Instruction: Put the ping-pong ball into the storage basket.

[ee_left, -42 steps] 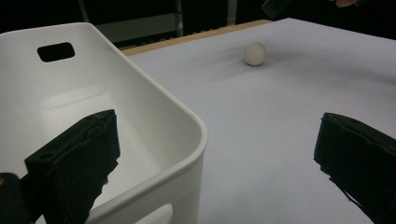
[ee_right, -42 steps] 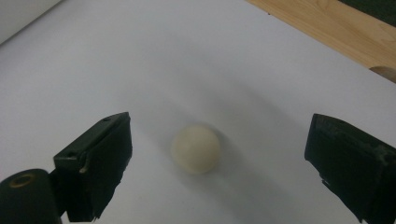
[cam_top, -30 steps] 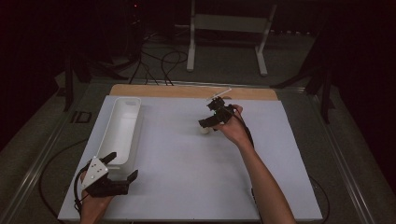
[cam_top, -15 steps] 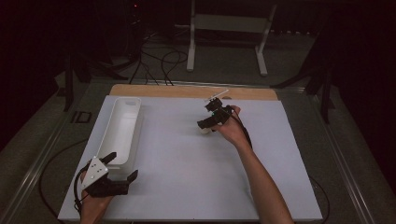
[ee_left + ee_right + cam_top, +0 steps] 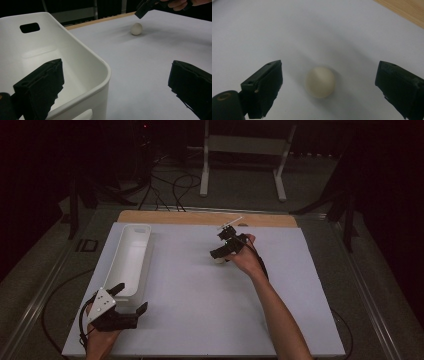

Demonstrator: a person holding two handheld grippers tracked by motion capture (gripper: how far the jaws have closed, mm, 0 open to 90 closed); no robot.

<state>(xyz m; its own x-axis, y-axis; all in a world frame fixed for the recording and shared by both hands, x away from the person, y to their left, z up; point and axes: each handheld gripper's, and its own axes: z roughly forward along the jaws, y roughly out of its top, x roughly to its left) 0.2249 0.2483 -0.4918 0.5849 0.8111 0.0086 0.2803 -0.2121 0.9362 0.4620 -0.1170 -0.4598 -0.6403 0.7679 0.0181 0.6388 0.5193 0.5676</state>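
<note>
While the left gripper (image 5: 127, 302) waits at the near left corner of the white table (image 5: 190, 320), jaws spread wide and holding nothing, one jaw hangs over the near end of the long white bin (image 5: 131, 257). Farther right, toward the table's far side, the right gripper (image 5: 220, 255) hovers over a small cream ball (image 5: 320, 81), jaws released and straddling it without touching. To grasp it well, I would lower straight down until the pads sit level with the ball's middle, then close slowly so it cannot roll away.

Cream-white ball (image 5: 320, 81), plain white bin (image 5: 131, 260), white table sheet (image 5: 200, 310), black grippers, tan wooden edge (image 5: 200, 218)
</note>
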